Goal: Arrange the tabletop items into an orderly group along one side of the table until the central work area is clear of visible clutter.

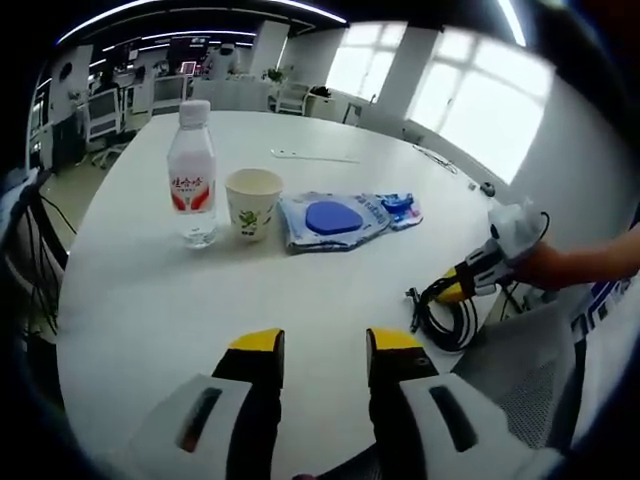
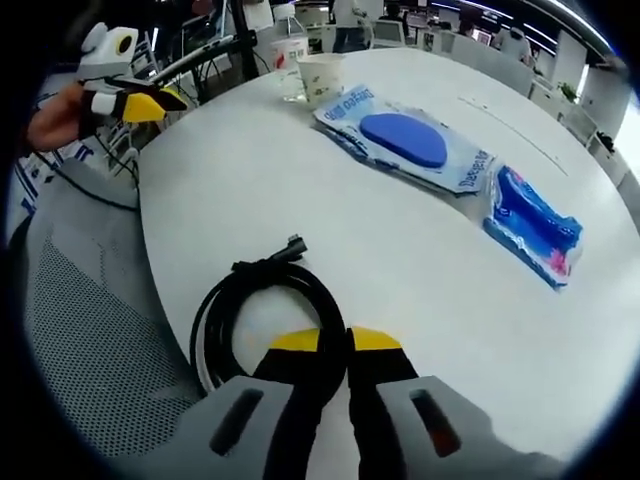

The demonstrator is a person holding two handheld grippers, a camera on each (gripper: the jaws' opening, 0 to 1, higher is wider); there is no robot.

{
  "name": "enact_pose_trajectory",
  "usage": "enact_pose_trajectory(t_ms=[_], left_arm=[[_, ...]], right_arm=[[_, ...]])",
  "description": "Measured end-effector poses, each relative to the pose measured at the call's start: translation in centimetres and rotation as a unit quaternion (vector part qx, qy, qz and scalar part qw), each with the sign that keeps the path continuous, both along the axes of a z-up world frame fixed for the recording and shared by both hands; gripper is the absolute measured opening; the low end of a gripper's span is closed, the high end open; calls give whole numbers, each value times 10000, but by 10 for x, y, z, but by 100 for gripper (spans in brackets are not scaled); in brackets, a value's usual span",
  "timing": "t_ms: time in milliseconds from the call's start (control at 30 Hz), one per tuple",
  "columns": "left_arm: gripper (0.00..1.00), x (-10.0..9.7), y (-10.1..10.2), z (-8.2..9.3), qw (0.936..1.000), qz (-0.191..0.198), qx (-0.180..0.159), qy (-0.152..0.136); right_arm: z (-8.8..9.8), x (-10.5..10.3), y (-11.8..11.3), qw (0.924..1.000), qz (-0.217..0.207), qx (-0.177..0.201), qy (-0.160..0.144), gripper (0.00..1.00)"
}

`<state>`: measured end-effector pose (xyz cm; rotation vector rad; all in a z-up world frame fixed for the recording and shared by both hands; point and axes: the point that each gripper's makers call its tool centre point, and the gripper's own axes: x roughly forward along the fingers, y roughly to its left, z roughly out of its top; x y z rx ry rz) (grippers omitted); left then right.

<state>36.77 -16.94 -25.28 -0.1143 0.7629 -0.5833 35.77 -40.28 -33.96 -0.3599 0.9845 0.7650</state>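
White and smooth, the round table (image 1: 200, 300) carries a row of items at its far side: a clear plastic water bottle (image 1: 191, 172) with a white cap and red label, a paper cup (image 1: 252, 203) with a green print just right of it, then a glossy blue-and-white packet (image 1: 330, 220) with a smaller blue packet (image 1: 398, 207) at its right end. I cannot tell what the cup holds. The left gripper (image 1: 325, 350) hovers over the near edge, yellow-tipped jaws apart. The right gripper view shows the black coiled cable (image 2: 255, 310) in loops at the table's edge, and the right gripper (image 2: 334, 342) with jaws together on the coil's rim. A grey mesh chair (image 2: 90, 330) stands beside the table.
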Motion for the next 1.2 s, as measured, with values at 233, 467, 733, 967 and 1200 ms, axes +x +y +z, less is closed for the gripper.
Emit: enact_pose_trajectory(t_ms=[233, 467, 733, 967, 1200], left_arm=[[32, 2, 0, 1, 10000, 17, -21, -11], [32, 2, -1, 2, 10000, 32, -45, -13], [32, 2, -3, 1, 10000, 6, -53, -6], [32, 1, -6, 0, 10000, -26, -66, 15], [32, 2, -8, -1, 10000, -62, -45, 7]], right_arm=[[4, 6, 1, 10000, -5, 26, -62, 6], [9, 7, 3, 9999, 33, 52, -94, 6], [15, 8, 1, 9998, -19, 115, -141, 3], [20, 7, -1, 9997, -91, 184, -130, 3], [33, 11, 0, 9994, -87, 260, -211, 2]])
